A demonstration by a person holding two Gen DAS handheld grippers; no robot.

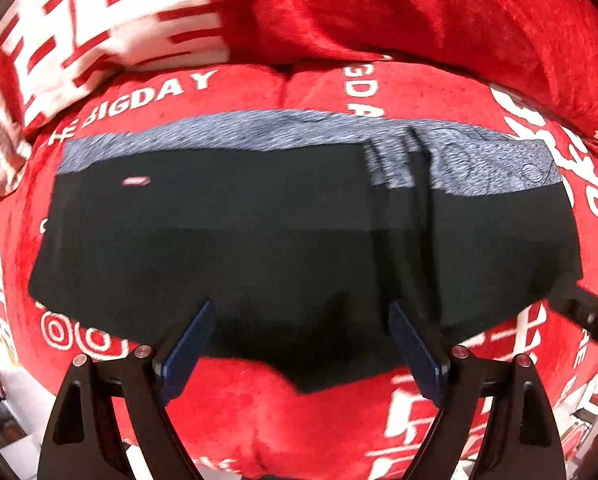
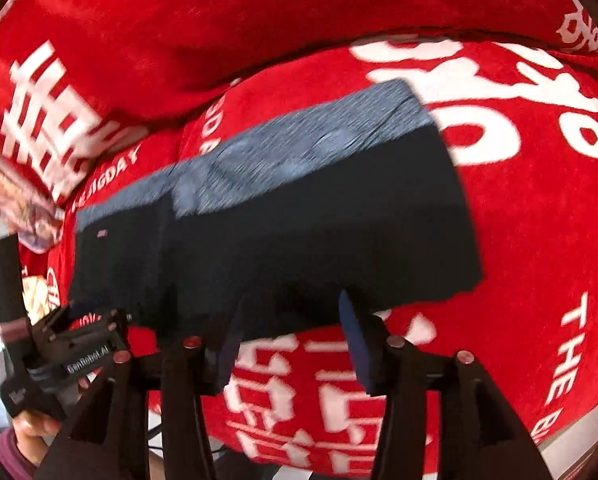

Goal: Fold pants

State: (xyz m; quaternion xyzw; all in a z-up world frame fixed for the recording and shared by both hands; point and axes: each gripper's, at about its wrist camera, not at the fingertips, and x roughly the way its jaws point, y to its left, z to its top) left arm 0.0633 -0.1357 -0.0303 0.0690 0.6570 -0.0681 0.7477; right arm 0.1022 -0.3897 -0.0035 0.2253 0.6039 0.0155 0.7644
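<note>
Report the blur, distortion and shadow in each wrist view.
Left wrist: fisheye bows the red blanket; the pants are slightly smeared, with shadow near the left gripper. Right wrist: heavier motion blur on the pants and white lettering; the right gripper stays sharper.

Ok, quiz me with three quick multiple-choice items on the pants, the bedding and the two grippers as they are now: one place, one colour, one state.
1. Where do the pants lie?
A. on the red blanket
B. on a bare wooden floor
C. hung on a rail

2. What colour is the band along the far edge of the pants?
A. yellow
B. speckled grey
C. green

3. How does the left gripper stand?
A. shut on the pants
B. open, holding nothing
C. shut on a pillow

Answers: 1 A, red printed fabric shows all around them; 2 B, grey against dark cloth; 3 B, its fingers are spread apart above the cloth.
</note>
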